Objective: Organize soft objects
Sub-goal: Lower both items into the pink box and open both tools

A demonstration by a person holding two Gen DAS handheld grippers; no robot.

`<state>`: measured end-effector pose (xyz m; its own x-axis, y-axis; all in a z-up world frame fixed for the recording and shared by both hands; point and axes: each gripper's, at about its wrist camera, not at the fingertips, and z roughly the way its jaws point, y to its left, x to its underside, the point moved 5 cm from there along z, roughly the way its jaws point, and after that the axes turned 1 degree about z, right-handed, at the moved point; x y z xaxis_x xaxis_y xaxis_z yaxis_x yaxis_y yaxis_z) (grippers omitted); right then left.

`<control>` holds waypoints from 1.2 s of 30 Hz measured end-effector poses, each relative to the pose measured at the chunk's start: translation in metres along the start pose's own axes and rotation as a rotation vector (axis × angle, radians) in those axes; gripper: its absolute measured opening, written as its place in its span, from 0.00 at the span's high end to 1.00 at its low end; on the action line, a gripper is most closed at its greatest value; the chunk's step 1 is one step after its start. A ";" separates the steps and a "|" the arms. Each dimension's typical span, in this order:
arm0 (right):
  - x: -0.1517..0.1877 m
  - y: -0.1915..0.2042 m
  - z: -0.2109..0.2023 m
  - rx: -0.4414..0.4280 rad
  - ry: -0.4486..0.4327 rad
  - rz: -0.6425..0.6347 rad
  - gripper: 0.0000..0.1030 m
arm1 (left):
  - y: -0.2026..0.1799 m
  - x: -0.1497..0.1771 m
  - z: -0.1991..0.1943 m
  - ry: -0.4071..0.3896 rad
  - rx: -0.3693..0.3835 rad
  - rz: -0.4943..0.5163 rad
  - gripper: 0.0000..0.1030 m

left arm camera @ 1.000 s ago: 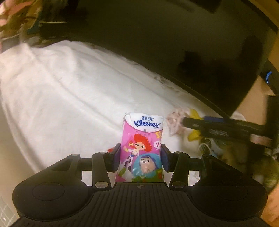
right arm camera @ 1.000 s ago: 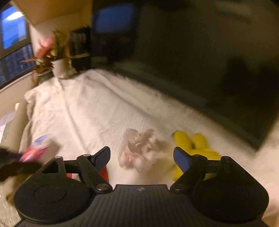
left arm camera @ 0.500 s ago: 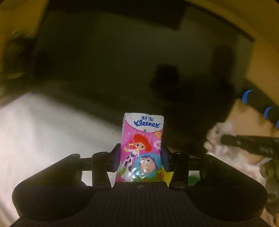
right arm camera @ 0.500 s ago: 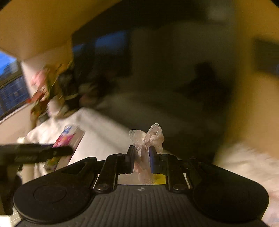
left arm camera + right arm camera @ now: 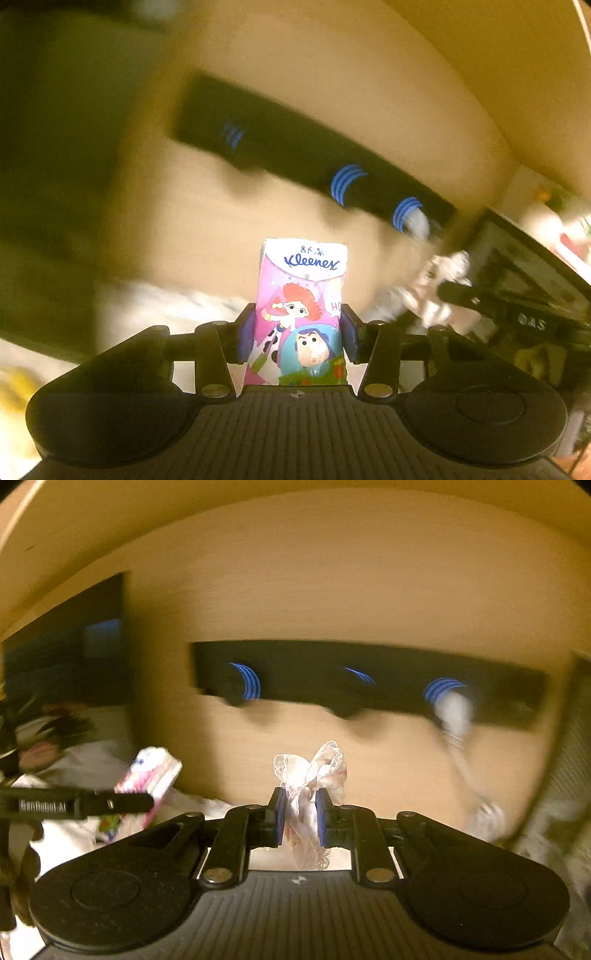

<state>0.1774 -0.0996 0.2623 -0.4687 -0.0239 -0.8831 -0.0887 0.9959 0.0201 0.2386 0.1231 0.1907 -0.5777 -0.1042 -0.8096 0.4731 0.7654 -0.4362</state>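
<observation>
- Wood-look panel (image 5: 332, 590), light tan, fills most of both wrist views, with a black rail (image 5: 369, 679) mounted across it carrying pegs with blue rings. Everything back there is smeared with motion blur, so details are pretty rough.
- Something pale hangs from the rail's right-hand peg (image 5: 456, 709) on a thin strap; can't tell what it is.
- White fuzzy cloth (image 5: 66, 834) shows low on the left side of the right wrist view, plus a dark screen-like panel (image 5: 74, 646) beyond it.
- Left gripper (image 5: 298, 338) is clamped on a pink Kleenex tissue pack (image 5: 303, 314). Its blue pads press the pack's two long sides near the lower half.
- Pack stands upright between the fingers, long axis pointing straight out away from the camera, white Kleenex end farthest out, cartoon print facing the lens.
- Right gripper (image 5: 300, 816) is pinched tight on a white lace bow (image 5: 310, 775). The loops fan out above the pads and a bit of lace trails below them.
- From the right wrist view the tissue pack (image 5: 147, 775) sits off to the left, tilted.
</observation>
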 end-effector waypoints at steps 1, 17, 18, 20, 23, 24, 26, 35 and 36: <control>0.005 -0.014 -0.003 0.030 0.003 0.001 0.84 | -0.011 0.006 0.013 0.025 0.027 0.008 0.50; 0.119 -0.059 0.060 -0.050 0.288 0.183 0.84 | -0.038 0.078 0.128 0.258 0.012 -0.105 0.46; 0.130 -0.056 0.067 -0.068 0.316 0.188 0.84 | -0.034 0.082 0.133 0.275 -0.016 -0.085 0.46; 0.149 -0.048 0.081 -0.125 0.378 0.200 0.81 | -0.032 0.092 0.151 0.329 -0.081 -0.009 0.46; 0.165 -0.043 0.086 -0.136 0.413 0.207 0.56 | -0.033 0.104 0.175 0.414 -0.199 0.157 0.46; 0.167 -0.042 0.084 -0.133 0.403 0.197 0.50 | -0.033 0.109 0.180 0.442 -0.228 0.207 0.46; 0.169 -0.043 0.079 -0.110 0.382 0.172 0.42 | -0.032 0.113 0.183 0.450 -0.228 0.224 0.45; 0.165 -0.045 0.065 -0.092 0.357 0.133 0.40 | -0.025 0.076 0.145 0.259 -0.166 0.105 0.46; 0.165 -0.044 0.066 -0.090 0.356 0.133 0.40 | -0.026 0.075 0.144 0.277 -0.160 0.101 0.46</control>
<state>0.1620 -0.1415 0.0851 -0.7559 0.0602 -0.6520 -0.0758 0.9810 0.1785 0.2786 0.0036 0.0843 -0.7027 0.1372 -0.6982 0.4397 0.8552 -0.2745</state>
